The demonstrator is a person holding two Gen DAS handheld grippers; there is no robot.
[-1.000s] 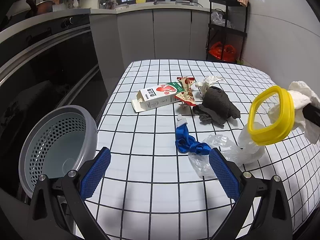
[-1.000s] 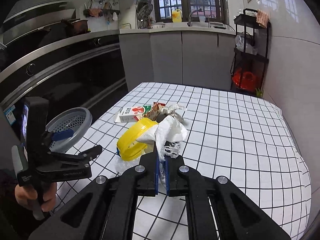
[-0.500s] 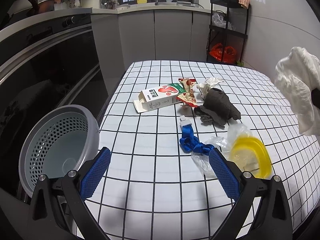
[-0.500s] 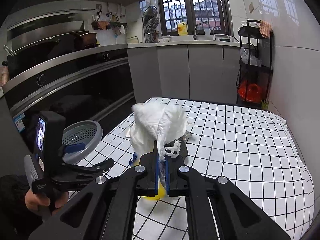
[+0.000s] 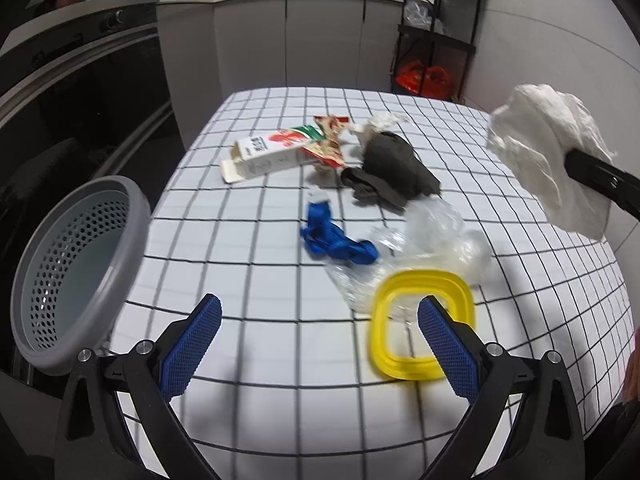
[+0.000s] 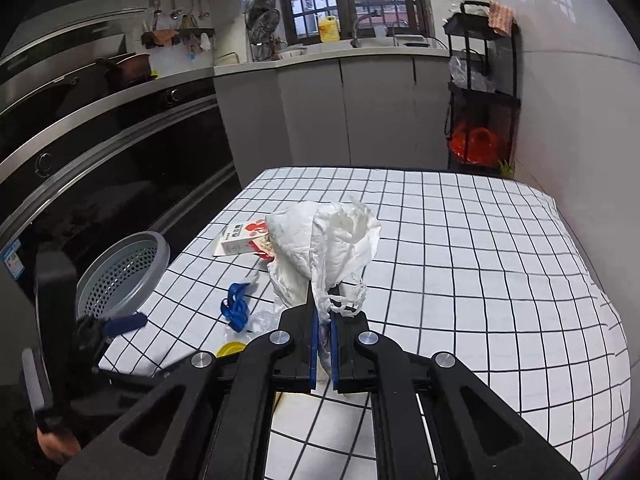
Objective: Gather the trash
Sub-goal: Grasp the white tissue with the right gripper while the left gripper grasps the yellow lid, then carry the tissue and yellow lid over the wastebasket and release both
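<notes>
Carry step: right gripper (image 6: 323,350) pinching white tissue wad (image 6: 320,252) aloft over desk (image 6: 460,248), left gripper (image 5: 318,344) spread, idle; next, likely transfer to grey basket (image 5: 76,276) at desk's left edge

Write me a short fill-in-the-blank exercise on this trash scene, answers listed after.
1. The right hand-held gripper is shut on a crumpled white ____.
2. The left hand-held gripper is ____ and holds nothing.
3. The yellow ring lies on the ____ tablecloth.
4. The perforated grey basket sits off the table's ____ edge.

Answers: tissue; open; checked; left
</notes>
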